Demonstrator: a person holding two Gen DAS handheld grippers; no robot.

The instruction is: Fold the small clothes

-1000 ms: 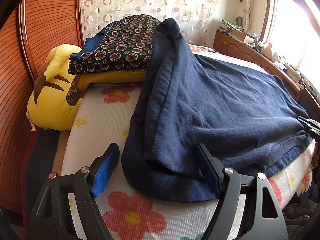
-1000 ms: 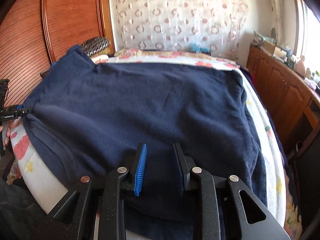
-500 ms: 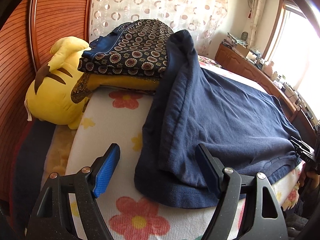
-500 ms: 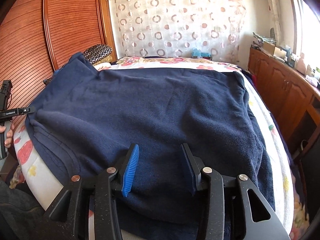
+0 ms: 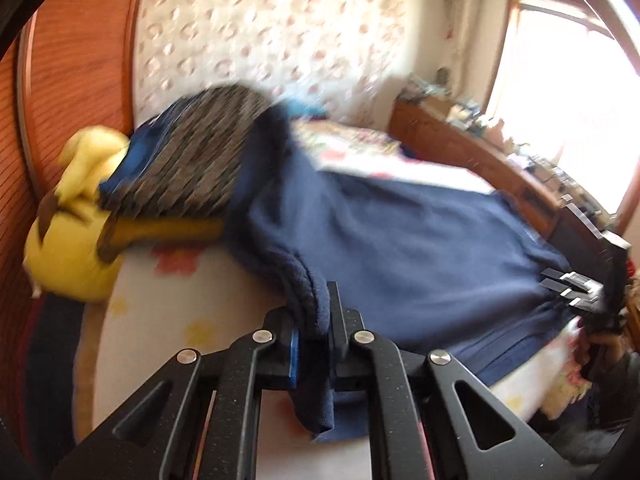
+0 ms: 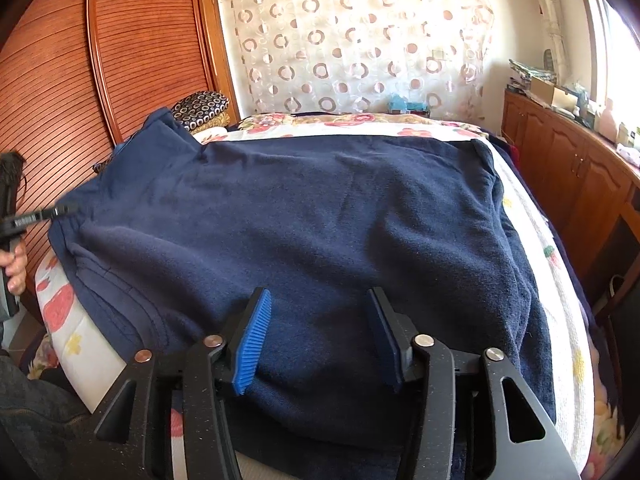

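Observation:
A dark navy fleece garment lies spread across the flowered bed. In the left wrist view my left gripper is shut on the near left edge of the navy garment, with a fold of cloth bunched between its fingers and a flap hanging below. The view is blurred. In the right wrist view my right gripper is open, its fingers standing over the near hem of the garment. My left gripper also shows at the far left of the right wrist view, at the garment's left edge.
A yellow plush toy and a patterned folded pile lie at the bed's left head end, by the wooden wardrobe. A wooden cabinet with clutter runs along the right side under the window. The flowered mattress edge is near.
My left gripper has shut on the garment's left edge and lifted it. My right gripper has opened wider over the near hem.

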